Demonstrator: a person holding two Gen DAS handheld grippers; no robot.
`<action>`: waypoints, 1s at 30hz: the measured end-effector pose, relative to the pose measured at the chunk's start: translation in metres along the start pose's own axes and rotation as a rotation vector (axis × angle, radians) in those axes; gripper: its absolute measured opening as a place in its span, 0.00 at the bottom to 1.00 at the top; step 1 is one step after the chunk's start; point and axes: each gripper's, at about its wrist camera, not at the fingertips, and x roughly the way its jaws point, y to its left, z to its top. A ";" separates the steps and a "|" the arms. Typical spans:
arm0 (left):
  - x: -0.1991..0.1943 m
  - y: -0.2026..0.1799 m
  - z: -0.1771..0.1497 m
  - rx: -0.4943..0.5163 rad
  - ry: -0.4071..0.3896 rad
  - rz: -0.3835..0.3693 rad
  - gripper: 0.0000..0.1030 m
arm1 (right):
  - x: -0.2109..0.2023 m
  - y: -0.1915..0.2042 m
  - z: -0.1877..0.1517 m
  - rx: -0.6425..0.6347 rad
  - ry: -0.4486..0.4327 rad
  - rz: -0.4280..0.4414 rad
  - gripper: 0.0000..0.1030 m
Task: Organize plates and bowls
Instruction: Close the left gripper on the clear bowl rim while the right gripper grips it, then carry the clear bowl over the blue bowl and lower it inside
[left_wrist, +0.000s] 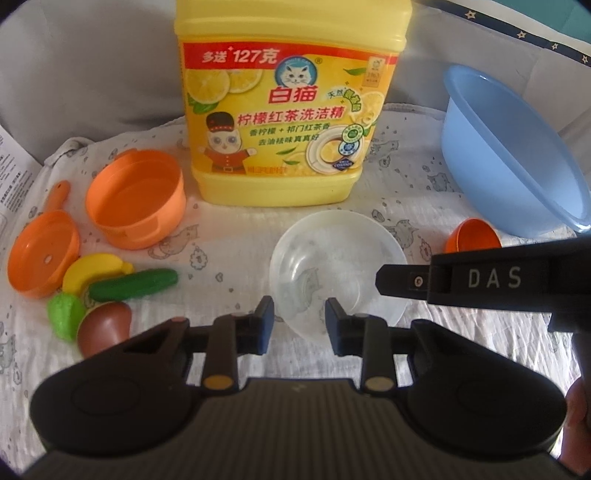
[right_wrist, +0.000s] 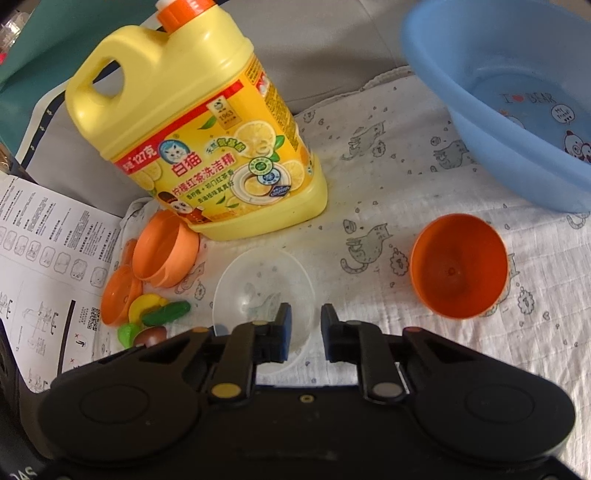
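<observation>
Near the cloth's front edge sits the clear bowl (left_wrist: 338, 275): light, thin, probably slippery; I'd pinch its rim; left gripper (left_wrist: 300, 325) and right gripper (right_wrist: 303, 330) fingers narrowed, seemingly empty.

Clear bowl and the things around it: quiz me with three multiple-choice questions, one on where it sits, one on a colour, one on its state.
1. Where is the clear bowl?
A. In front of the yellow detergent jug
B. Inside the basin
C. On the printed paper sheet

2. What colour is the large basin?
A. Green
B. Blue
C. Red

3. What state is the clear bowl in?
A. Upside down
B. Filled with toy food
C. Upright and empty

Answers:
1. A: the clear bowl rests on the cloth just ahead of the yellow detergent jug.
2. B: the large basin at the right is light blue.
3. C: its mouth faces up, and the cloth's pattern shows through its bare bottom.
</observation>
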 end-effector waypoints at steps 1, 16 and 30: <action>-0.001 0.000 -0.001 0.000 0.001 0.001 0.28 | -0.001 0.001 -0.001 -0.002 -0.001 -0.001 0.17; -0.050 -0.008 -0.034 -0.007 0.014 0.003 0.28 | -0.055 0.007 -0.045 -0.012 -0.025 0.029 0.17; -0.131 -0.023 -0.085 0.000 -0.040 -0.021 0.28 | -0.130 0.002 -0.100 -0.006 -0.050 0.083 0.17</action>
